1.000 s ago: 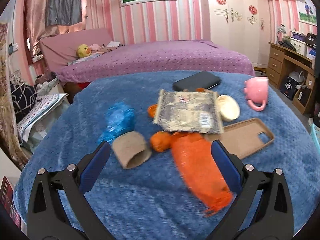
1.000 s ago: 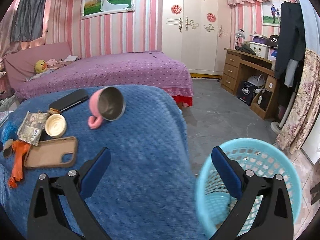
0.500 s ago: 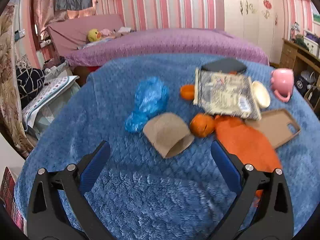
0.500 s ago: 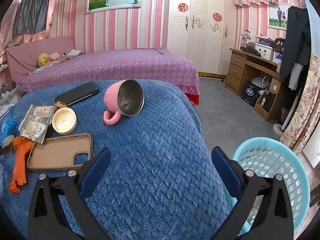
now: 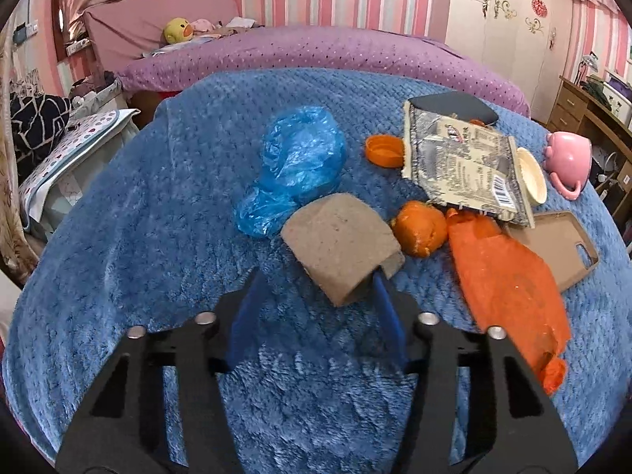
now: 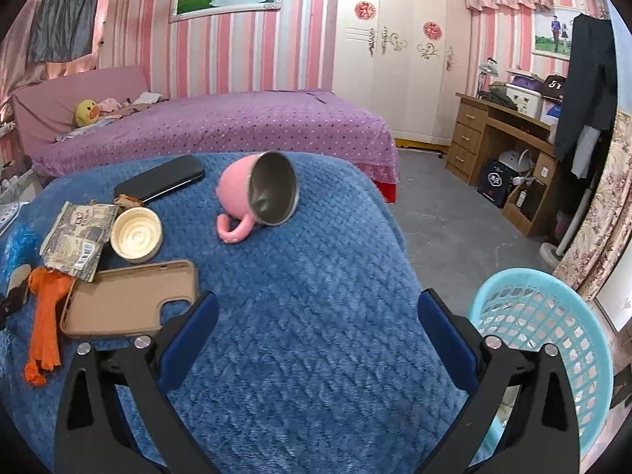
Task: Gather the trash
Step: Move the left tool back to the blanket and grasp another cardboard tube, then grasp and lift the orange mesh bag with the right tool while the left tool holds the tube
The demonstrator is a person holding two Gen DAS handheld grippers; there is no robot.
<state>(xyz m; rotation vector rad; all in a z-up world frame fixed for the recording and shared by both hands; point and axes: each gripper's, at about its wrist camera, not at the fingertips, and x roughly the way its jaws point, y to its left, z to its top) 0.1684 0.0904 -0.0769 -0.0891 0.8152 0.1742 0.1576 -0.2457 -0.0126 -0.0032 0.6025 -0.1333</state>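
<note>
Trash lies on a blue blanket (image 5: 138,237): a flattened cardboard tube (image 5: 341,241), a blue plastic bag (image 5: 298,162), an orange peel (image 5: 420,227), an orange net bag (image 5: 505,280), an orange cap (image 5: 383,150) and a printed snack wrapper (image 5: 460,166). My left gripper (image 5: 316,280) has narrowed around the tube's near end; its right finger touches the tube, its left finger stands apart. My right gripper (image 6: 316,308) is open and empty above the blanket. A light blue basket (image 6: 549,335) stands on the floor to its right.
A pink mug (image 6: 260,193) lies on its side. A cream lid (image 6: 136,235), a tan phone case (image 6: 126,300) and a black phone (image 6: 162,177) also lie on the blanket. A purple bed (image 6: 237,126) is behind, a wooden desk (image 6: 497,138) at right.
My left gripper moved forward to the cardboard tube and its jaws closed in from wide open to about the tube's width. My right gripper drifted slightly left, away from the basket.
</note>
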